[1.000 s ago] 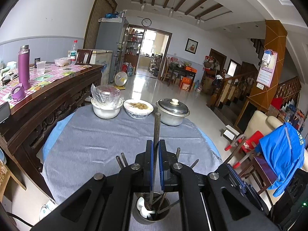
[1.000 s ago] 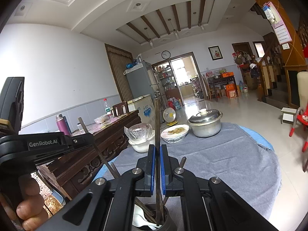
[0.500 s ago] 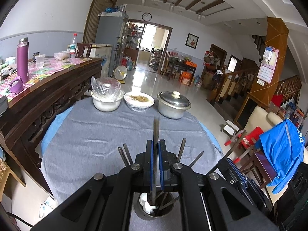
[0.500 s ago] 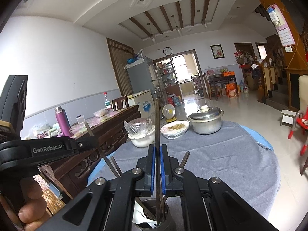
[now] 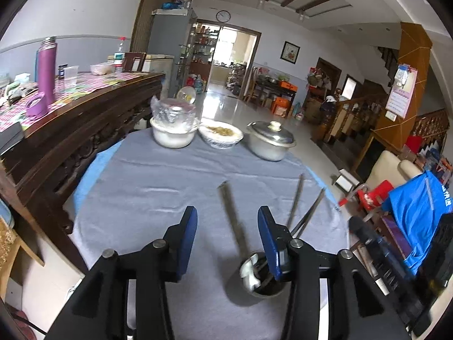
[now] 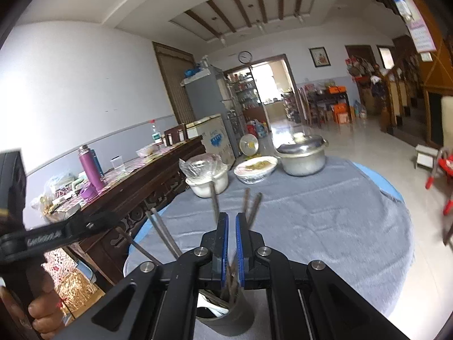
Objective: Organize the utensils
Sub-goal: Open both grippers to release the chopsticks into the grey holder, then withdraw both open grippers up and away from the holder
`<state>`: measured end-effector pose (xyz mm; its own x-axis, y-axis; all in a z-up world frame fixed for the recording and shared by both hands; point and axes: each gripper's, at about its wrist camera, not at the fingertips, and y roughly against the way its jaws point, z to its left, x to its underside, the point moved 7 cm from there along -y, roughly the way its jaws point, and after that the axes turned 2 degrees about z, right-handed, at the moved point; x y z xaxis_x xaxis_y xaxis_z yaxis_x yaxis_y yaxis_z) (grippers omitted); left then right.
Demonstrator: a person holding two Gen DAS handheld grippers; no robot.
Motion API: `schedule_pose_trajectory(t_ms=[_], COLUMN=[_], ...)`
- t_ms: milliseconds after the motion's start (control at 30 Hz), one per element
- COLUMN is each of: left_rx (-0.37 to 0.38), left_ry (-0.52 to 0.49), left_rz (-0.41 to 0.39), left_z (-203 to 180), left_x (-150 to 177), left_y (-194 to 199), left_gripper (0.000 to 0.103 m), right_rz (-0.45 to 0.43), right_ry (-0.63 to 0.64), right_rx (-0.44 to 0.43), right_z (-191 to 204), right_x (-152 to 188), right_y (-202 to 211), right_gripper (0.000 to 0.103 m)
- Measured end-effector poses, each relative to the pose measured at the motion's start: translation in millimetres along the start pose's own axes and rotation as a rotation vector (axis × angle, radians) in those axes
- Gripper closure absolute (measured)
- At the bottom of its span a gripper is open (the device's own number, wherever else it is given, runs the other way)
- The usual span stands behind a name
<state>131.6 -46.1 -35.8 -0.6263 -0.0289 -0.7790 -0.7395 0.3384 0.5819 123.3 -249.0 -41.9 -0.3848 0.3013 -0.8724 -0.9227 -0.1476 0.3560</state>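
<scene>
A round metal utensil cup stands on the grey tablecloth near the table's front. It holds several metal chopsticks and a white spoon. My left gripper is open and empty, just above and left of the cup. In the right wrist view the cup sits right under my right gripper. Its jaws stand slightly apart, and nothing is gripped between them. Chopsticks stick up loose around them.
A white bowl with a plastic bag, a covered dish and a lidded steel pot stand at the table's far edge. A dark wooden sideboard with a purple flask runs along the left.
Both grippers let go of the chopsticks they held upright. The left jaws opened wide and shifted left of the cup; the right jaws parted slightly. The released chopsticks now lean in the cup.
</scene>
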Motion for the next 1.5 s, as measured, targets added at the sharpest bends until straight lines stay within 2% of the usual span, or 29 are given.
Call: schedule_pose_trajectory(t_ms=[67, 133, 200, 333, 433, 500, 600, 700, 833, 967, 1133, 1267, 1367, 1500], left_rx=[-0.021, -0.049, -0.073, -0.122, -0.109, -0.120, -0.112, -0.085, -0.057, -0.003, 0.090, 0.129, 0.133, 0.104], left_ry=[-0.012, -0.030, -0.054, -0.106, -0.099, -0.109, -0.123, -0.129, -0.169, -0.205, -0.220, -0.253, -0.278, -0.282], left_rz=[0.012, 0.027, 0.047, 0.140, 0.184, 0.180, 0.174, 0.178, 0.145, 0.133, 0.123, 0.098, 0.095, 0.075], left_z=[7, 15, 19, 31, 39, 43, 44, 44, 39, 31, 20, 9, 3, 6], left_x=[11, 28, 44, 86, 104, 107, 103, 93, 83, 75, 66, 68, 72, 74], left_y=[1, 2, 0, -12, -17, -19, -28, -35, -38, -44, -50, -47, -42, -27], left_gripper=[0.055, 0.044, 0.040, 0.040, 0.040, 0.040, 0.039, 0.038, 0.032, 0.032, 0.032, 0.032, 0.032, 0.029], right_rz=[0.022, 0.057, 0.101, 0.196, 0.258, 0.281, 0.294, 0.288, 0.264, 0.248, 0.214, 0.173, 0.137, 0.113], right_ry=[-0.014, -0.029, -0.061, -0.096, -0.088, -0.082, -0.069, -0.058, -0.044, -0.037, -0.017, -0.004, 0.005, 0.015], right_rx=[0.010, 0.027, 0.021, 0.029, 0.045, 0.051, 0.068, 0.104, 0.171, 0.265, 0.385, 0.459, 0.482, 0.432], right_z=[-7, -16, -23, -37, -41, -39, -38, -34, -35, -40, -41, -36, -28, -9], right_x=[4, 12, 22, 45, 58, 64, 64, 61, 54, 50, 42, 36, 32, 27], right_y=[1, 2, 0, -8, -17, -24, -28, -28, -20, -6, 26, 61, 81, 90], right_gripper=[0.097, 0.096, 0.096, 0.096, 0.096, 0.096, 0.086, 0.084, 0.084, 0.084, 0.084, 0.084, 0.084, 0.084])
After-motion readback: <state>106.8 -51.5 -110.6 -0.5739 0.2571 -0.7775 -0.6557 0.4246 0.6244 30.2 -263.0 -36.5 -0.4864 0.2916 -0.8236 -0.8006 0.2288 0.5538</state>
